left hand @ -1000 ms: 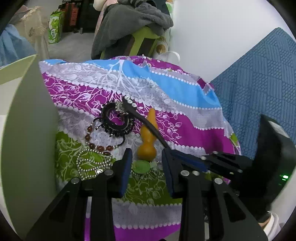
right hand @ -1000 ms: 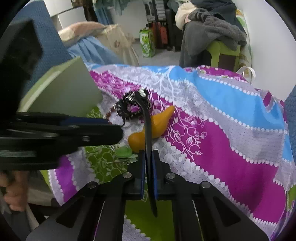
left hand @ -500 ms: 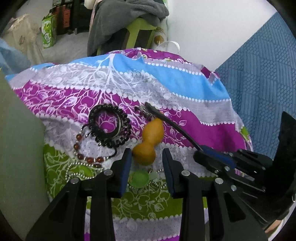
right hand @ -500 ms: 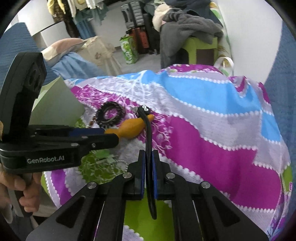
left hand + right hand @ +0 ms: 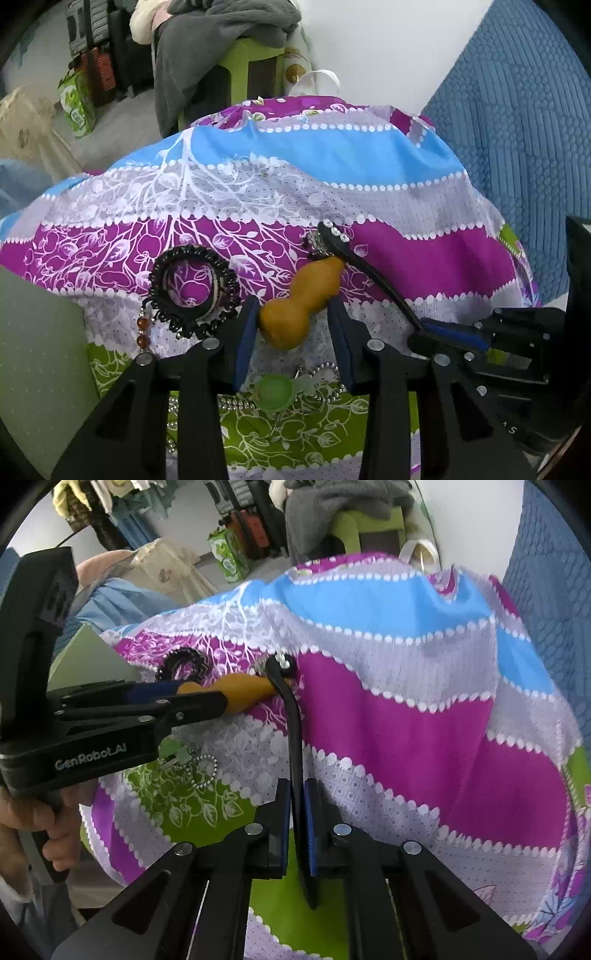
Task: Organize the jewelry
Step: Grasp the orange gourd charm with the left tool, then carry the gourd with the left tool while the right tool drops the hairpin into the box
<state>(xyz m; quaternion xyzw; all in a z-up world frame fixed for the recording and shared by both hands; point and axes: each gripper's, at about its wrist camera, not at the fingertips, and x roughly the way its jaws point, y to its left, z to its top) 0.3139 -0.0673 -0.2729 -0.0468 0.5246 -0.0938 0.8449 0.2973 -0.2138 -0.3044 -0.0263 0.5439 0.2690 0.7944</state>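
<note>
An orange gourd charm [image 5: 299,306] lies on the patterned cloth [image 5: 295,173]. My left gripper [image 5: 291,306] stands open around its fat end, the left pad close against it and the right pad apart. My right gripper [image 5: 295,782] is shut on a black hair band [image 5: 293,716] with rhinestones at its tip, and its jaws are opening. The band's tip rests by the gourd's narrow end [image 5: 258,690]. A black coil hair tie [image 5: 192,291], amber beads [image 5: 142,332], a ball chain [image 5: 229,404] and a green pendant [image 5: 273,395] lie near my left fingers.
A pale green box panel [image 5: 37,369] stands at the left edge of the cloth. A blue quilted surface [image 5: 517,110] rises on the right. Beyond the cloth stands a green chair [image 5: 255,62] piled with grey clothes. A hand [image 5: 22,819] holds the left gripper's handle.
My left gripper has moved forward until the gourd sits between its fingers. The hair band's tip has swung from the coil hair tie to the gourd's narrow end. The right jaws have parted slightly.
</note>
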